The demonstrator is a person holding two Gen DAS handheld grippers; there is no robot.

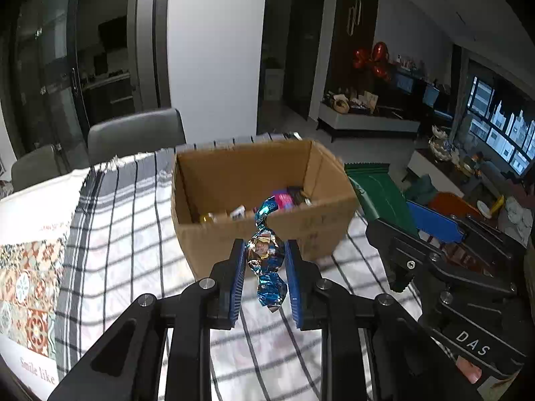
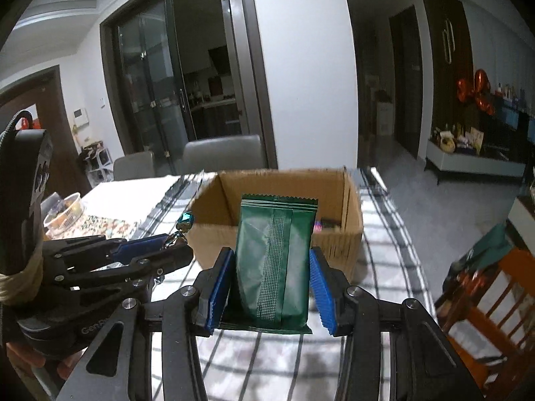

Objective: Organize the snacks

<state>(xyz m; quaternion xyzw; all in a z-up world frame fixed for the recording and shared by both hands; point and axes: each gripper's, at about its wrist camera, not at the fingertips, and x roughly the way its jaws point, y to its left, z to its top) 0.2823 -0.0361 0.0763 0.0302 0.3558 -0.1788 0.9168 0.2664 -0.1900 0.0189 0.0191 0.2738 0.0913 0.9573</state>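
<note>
Left wrist view: left claw (image 1: 264,254) grips a foil candy (image 1: 265,250), right claw (image 2: 272,267) a green packet (image 2: 274,267), over seemingly checked tablecloth (image 1: 133,234).

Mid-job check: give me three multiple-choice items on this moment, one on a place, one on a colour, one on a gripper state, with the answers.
1. Where is the cardboard box?
A. on the checked cloth ahead of both grippers
B. on a chair
C. on the floor

2. What colour is the packet in the right gripper?
A. red
B. green
C. yellow

3. What is the left gripper doing?
A. open, empty
B. shut on a blue foil candy
C. gripping the box rim

Answers: A, it stands on the cloth; B, green wrapper; C is wrong, B: pads squeeze the candy.
</note>
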